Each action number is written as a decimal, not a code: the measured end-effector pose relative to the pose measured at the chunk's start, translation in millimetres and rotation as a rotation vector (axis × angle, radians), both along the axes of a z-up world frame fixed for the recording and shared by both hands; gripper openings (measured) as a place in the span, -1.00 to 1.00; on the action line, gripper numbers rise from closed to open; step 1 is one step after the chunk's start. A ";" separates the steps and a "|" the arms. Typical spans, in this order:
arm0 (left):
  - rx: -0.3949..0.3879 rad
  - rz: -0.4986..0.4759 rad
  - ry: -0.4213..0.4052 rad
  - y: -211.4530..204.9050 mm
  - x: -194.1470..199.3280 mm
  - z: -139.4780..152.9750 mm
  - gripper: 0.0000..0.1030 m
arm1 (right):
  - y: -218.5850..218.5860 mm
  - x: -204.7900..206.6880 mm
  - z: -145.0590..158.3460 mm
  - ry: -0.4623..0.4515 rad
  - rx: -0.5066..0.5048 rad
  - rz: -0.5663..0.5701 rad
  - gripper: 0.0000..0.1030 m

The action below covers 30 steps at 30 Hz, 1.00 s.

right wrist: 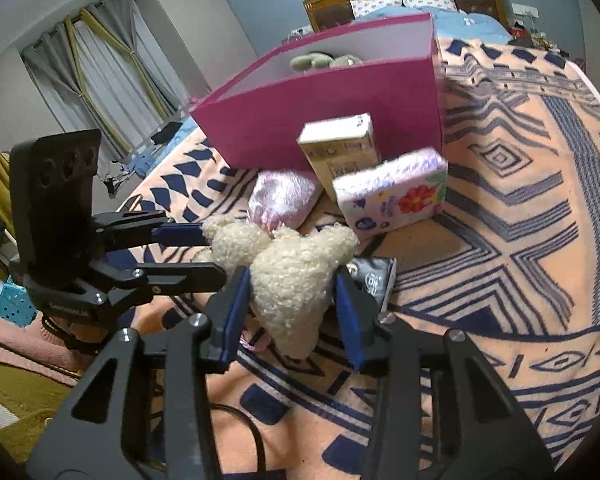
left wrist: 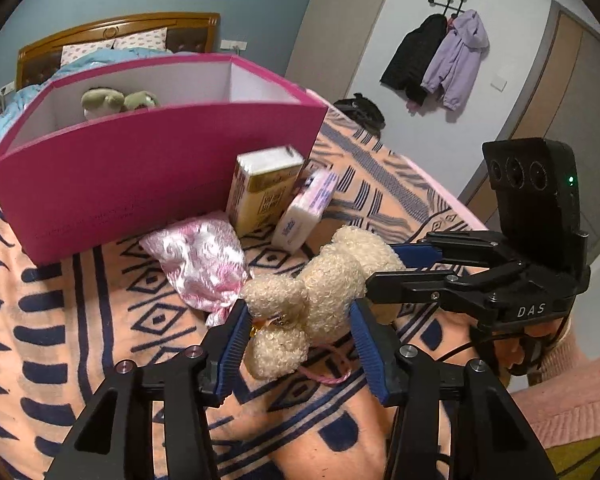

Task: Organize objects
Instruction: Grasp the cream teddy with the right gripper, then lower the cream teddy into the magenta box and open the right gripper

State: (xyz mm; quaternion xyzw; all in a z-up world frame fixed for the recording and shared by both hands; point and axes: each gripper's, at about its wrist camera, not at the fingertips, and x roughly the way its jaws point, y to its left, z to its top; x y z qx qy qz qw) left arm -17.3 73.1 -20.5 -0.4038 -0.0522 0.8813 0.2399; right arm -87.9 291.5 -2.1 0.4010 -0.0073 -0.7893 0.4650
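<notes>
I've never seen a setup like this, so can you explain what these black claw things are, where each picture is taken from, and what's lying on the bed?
They are hand-held grippers, one per hand, each with a camera looking along its fingers. Both pictures show both: the left gripper and right gripper have closed around the cream plush toy, one at each end. It lies on a patterned blanket beside a pink satin pouch, a yellow carton, a tissue pack and a small black packet. Behind stands a pink box with another plush toy inside.
</notes>
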 end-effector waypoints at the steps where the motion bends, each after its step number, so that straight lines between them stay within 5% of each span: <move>1: 0.003 0.001 0.005 0.0 0.1 2.5 -0.02 | 0.9 0.5 4.1 0.013 -0.004 -0.002 -0.14; 14: -0.001 0.014 0.112 -0.5 -22.0 55.1 -0.02 | -5.6 -13.7 59.9 0.177 -0.031 0.006 -0.14; 21: -0.043 0.057 0.161 -2.9 -63.7 88.9 -0.02 | -18.5 -52.0 101.3 0.265 -0.086 -0.008 -0.15; 30: -0.088 0.098 0.171 -7.5 -119.2 107.1 -0.02 | -43.7 -113.8 117.6 0.262 -0.066 -0.023 -0.17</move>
